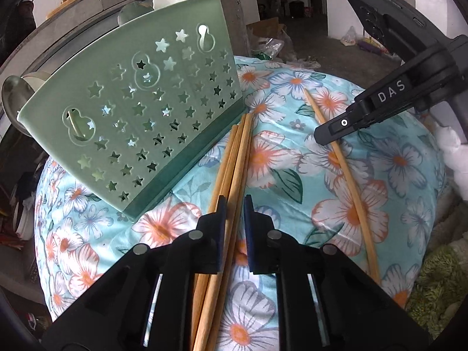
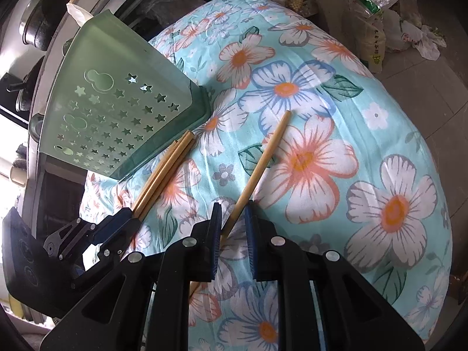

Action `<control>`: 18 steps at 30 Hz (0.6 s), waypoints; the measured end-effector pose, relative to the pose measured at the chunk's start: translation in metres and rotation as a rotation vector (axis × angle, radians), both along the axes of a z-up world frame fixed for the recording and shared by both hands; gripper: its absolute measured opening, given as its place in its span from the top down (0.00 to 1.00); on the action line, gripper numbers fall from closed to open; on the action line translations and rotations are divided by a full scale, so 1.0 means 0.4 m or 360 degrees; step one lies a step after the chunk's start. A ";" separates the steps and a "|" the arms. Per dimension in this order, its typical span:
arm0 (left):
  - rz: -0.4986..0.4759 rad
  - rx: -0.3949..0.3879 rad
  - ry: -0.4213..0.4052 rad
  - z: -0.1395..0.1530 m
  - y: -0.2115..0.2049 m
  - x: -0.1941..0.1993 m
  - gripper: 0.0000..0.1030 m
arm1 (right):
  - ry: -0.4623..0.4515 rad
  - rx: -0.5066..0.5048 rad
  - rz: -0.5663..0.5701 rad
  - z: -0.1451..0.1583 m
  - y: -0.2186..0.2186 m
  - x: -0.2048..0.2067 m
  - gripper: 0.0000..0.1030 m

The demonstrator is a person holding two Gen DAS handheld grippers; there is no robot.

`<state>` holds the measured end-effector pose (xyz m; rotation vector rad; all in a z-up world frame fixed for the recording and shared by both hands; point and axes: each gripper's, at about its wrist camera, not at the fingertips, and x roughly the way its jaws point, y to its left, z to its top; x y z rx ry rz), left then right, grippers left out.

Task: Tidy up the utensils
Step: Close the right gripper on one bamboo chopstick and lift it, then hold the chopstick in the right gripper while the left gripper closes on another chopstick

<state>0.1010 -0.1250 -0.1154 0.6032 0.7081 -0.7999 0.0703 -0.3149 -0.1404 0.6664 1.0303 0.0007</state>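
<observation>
Rounded surface under turquoise floral cloth, green star-punched utensil holder at ten o'clock, chopstick bundle just beside it, single chopstick near centre

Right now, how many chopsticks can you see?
4: a bundle of three in the left gripper beside the green holder, one single chopstick in the right gripper. More may be hidden.

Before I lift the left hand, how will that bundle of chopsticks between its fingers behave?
The chopsticks look like stiff, thin, light wood, so they probably won't bend. There are several lying side by side between the left gripper fingers, so one may slip or fan out. They rest on a soft flowered cloth, so a dropped one would likely stay put rather than roll far.
</observation>
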 end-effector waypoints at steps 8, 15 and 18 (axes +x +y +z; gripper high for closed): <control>0.0020 0.0024 0.0013 -0.004 -0.019 0.011 0.93 | -0.0022 0.0031 0.0017 -0.007 -0.015 -0.014 0.84; 0.0009 -0.0009 0.0089 0.019 -0.016 -0.006 0.95 | -0.0043 0.0050 0.0033 -0.010 -0.019 -0.014 0.84; 0.0010 -0.0050 0.0180 0.027 -0.015 -0.009 0.95 | -0.0052 0.0057 0.0040 -0.011 -0.022 -0.017 0.84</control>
